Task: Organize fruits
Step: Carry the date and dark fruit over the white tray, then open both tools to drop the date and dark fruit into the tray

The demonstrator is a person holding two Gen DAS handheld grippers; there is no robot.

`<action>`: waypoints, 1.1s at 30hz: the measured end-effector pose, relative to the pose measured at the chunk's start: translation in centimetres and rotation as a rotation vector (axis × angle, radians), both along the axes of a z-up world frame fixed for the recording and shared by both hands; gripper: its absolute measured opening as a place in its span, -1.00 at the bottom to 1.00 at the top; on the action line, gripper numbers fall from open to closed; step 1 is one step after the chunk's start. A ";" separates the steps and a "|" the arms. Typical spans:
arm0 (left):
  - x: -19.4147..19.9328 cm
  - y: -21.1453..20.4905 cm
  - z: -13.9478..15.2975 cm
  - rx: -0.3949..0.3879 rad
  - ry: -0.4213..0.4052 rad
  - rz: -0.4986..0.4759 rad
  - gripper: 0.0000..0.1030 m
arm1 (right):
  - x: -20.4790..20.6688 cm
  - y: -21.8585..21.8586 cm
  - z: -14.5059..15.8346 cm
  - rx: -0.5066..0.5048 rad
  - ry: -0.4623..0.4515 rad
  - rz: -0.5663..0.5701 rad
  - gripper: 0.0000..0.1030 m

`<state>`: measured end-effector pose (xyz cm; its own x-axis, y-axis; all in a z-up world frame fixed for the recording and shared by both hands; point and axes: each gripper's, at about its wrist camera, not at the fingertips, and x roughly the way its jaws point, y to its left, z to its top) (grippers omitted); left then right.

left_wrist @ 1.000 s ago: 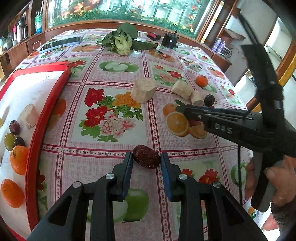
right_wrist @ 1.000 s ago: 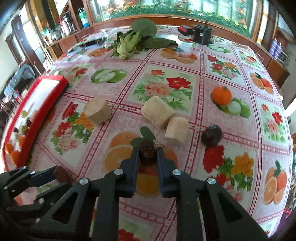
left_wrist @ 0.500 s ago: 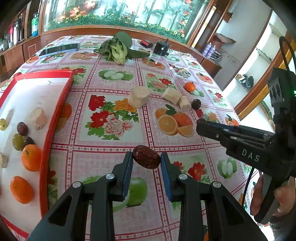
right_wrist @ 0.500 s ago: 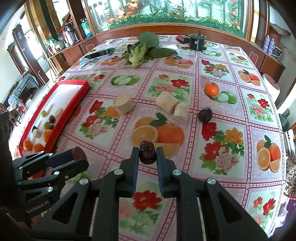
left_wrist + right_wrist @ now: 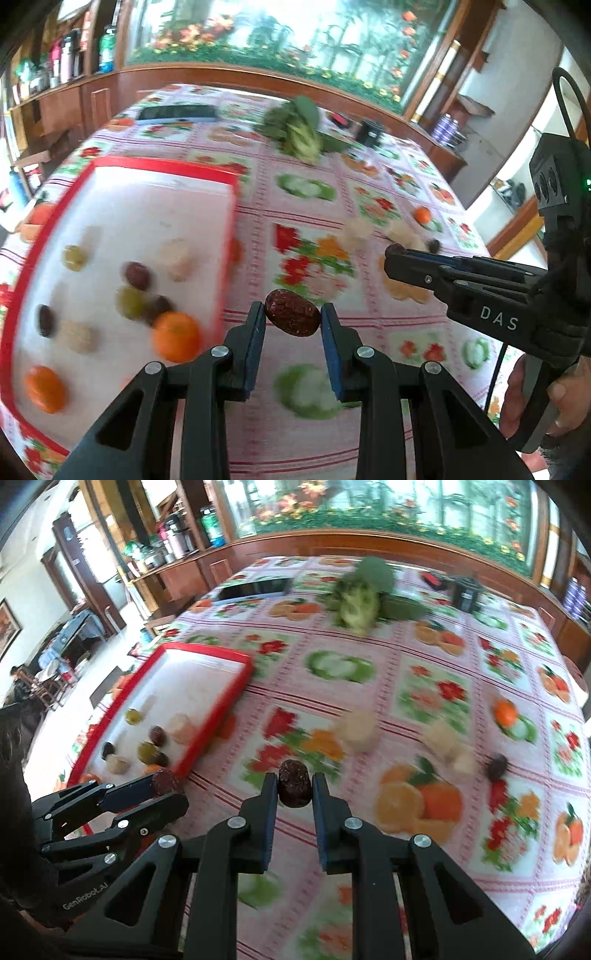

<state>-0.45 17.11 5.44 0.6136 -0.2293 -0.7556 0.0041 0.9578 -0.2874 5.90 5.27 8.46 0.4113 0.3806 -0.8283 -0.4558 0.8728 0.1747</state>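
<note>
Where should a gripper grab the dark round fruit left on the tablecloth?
Probably from above, pinching the dark fruit across its middle: it is small, roundish and sits low. A pale chunk lies close beside it, so pinch near-far, not sideways.

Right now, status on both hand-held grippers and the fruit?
Left hand-held gripper shut on red date. Right hand-held gripper shut on dark date. Red tray ahead-left, path open.
</note>
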 end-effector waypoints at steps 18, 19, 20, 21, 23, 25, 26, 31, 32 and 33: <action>5.3 11.8 -1.8 0.110 0.069 0.200 -0.42 | 5.0 14.6 -2.9 -0.015 0.035 0.169 -0.60; 5.7 11.8 -2.1 0.112 0.075 0.200 -0.42 | 5.2 14.8 -3.2 -0.022 0.039 0.171 -0.60; 6.1 12.0 -2.4 0.114 0.081 0.201 -0.42 | 5.6 15.0 -3.7 -0.030 0.047 0.174 -0.60; 6.4 12.0 -2.7 0.114 0.087 0.199 -0.42 | 5.8 15.2 -3.9 -0.036 0.050 0.176 -0.60; 6.7 12.1 -3.1 0.118 0.097 0.200 -0.42 | 6.2 15.3 -4.4 -0.045 0.059 0.178 -0.60; 7.0 12.1 -3.5 0.116 0.109 0.202 -0.42 | 6.4 15.4 -4.8 -0.050 0.068 0.180 -0.60; 7.2 12.2 -3.7 0.115 0.114 0.202 -0.42 | 6.5 15.4 -4.9 -0.053 0.069 0.181 -0.60; 7.4 12.1 -4.0 0.125 0.123 0.206 -0.42 | 6.5 15.7 -5.3 -0.070 0.066 0.190 -0.59; 7.4 12.1 -4.0 0.127 0.125 0.206 -0.41 | 6.5 15.8 -5.3 -0.075 0.063 0.193 -0.59; 7.4 12.0 -4.0 0.126 0.125 0.205 -0.38 | 6.4 15.9 -5.3 -0.079 0.064 0.195 -0.59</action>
<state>6.99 29.15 1.46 0.5374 -0.0092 -0.8433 -0.2217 0.9632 -0.1518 12.35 21.15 3.13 0.2816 0.3808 -0.8807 -0.6077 0.7811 0.1434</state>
